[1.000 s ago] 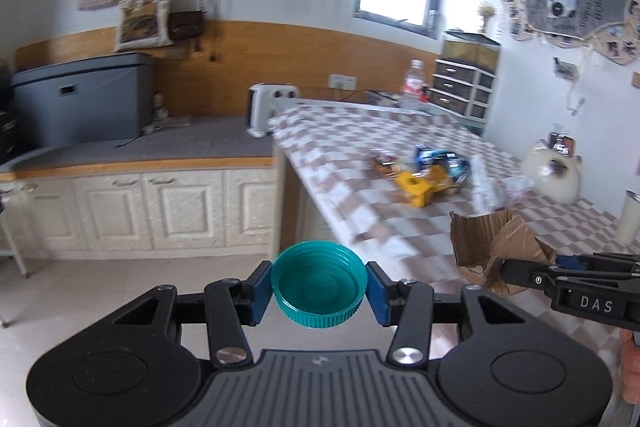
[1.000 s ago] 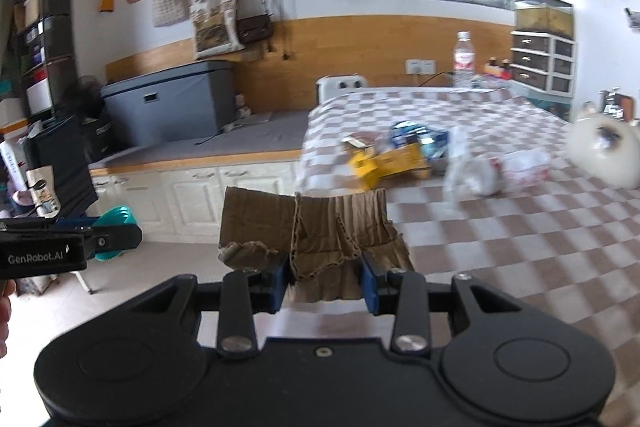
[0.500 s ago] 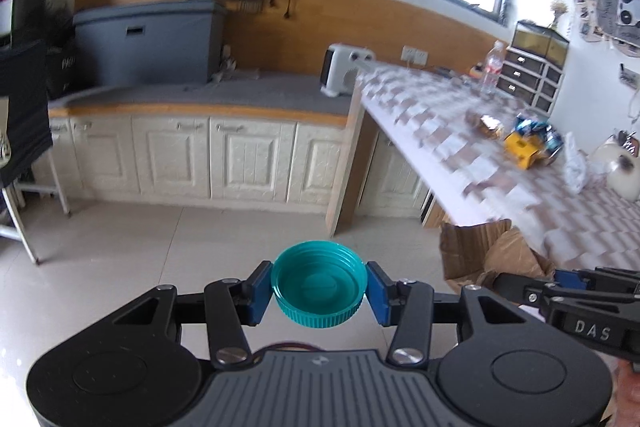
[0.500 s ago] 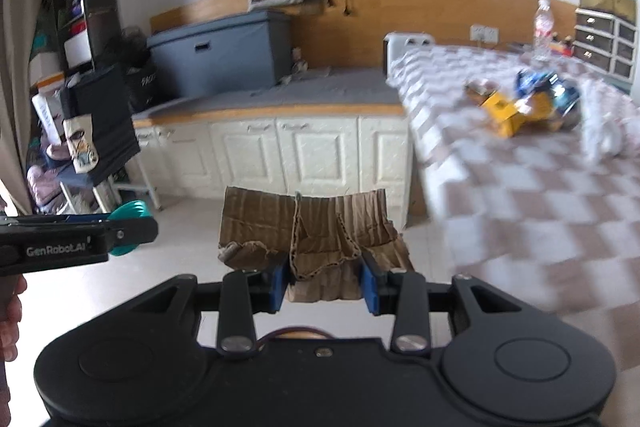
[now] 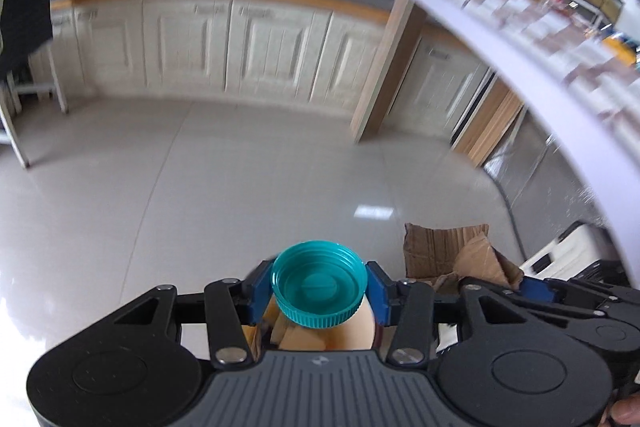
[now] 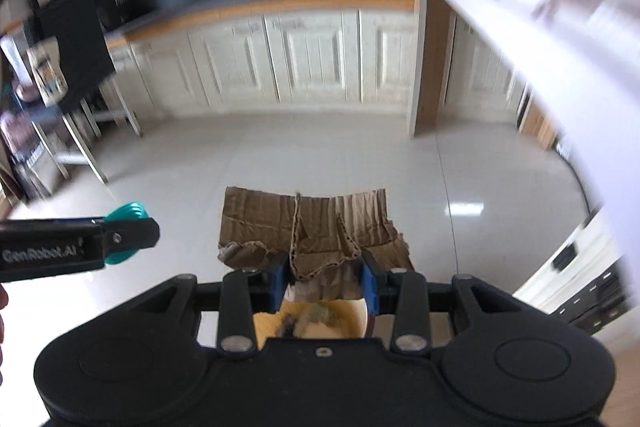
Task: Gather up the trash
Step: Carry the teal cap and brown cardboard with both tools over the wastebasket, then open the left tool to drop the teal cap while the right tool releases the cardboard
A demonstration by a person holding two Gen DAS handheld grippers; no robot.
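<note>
Squarely between left gripper (image 5: 319,290) pads: teal cap (image 5: 319,290).

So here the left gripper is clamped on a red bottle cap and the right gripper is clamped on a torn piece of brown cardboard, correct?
Not quite: the cap is teal, not red. The left wrist view shows the left gripper clamped on a teal bottle cap. The rest stands: the right wrist view shows the right gripper clamped on a torn piece of brown cardboard.

black left tool (image 5: 319,294) and right tool (image 6: 324,281): blue pads, silver screws, white "genrobot.ai" lettering.
</note>
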